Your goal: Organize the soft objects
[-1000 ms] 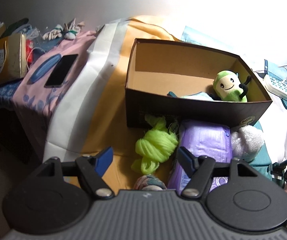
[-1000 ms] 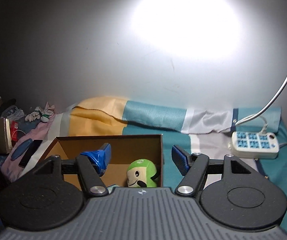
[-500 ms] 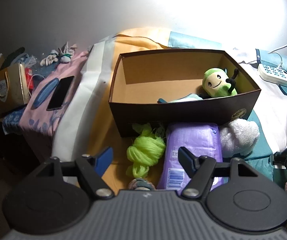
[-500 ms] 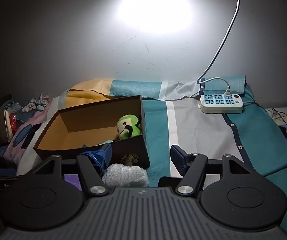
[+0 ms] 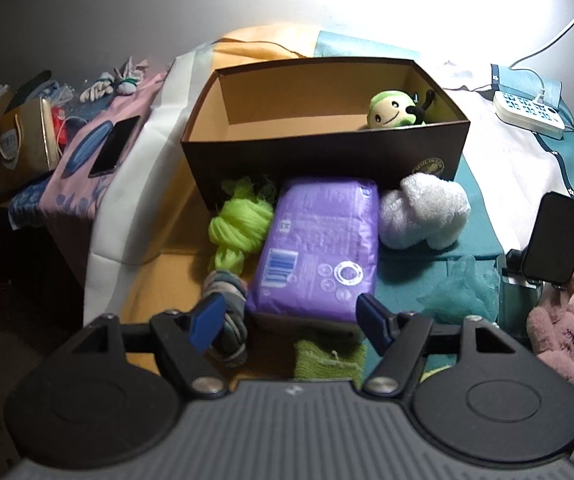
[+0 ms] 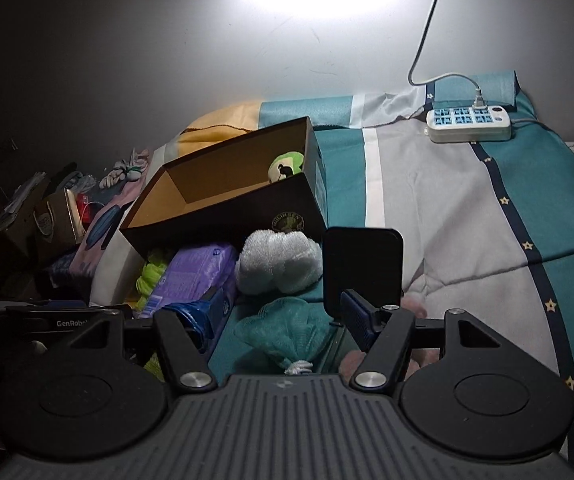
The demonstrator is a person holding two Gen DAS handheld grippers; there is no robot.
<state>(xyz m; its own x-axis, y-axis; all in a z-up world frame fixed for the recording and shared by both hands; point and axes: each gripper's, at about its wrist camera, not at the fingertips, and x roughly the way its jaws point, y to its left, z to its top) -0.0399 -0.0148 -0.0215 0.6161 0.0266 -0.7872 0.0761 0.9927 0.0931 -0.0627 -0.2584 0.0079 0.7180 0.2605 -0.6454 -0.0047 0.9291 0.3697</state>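
Left wrist view: only the plush (image 5: 397,114) in the box (image 5: 327,152); pack (image 5: 319,248), yarn (image 5: 239,228), towel (image 5: 425,216), mesh (image 5: 461,292) left on the bed, both grippers (image 5: 287,318) (image 6: 277,314) open, empty.

This is a bedroom in a home. A bed (image 6: 467,216) with a striped sheet sits by the wall, with a plug strip (image 6: 469,124), a phone (image 5: 114,146) and soft toys (image 5: 393,114).

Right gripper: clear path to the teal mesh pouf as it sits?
Probably yes. The right gripper is open, and the teal mesh pouf lies just ahead between its fingers, uncovered; only the black phone stand crowds the right finger.
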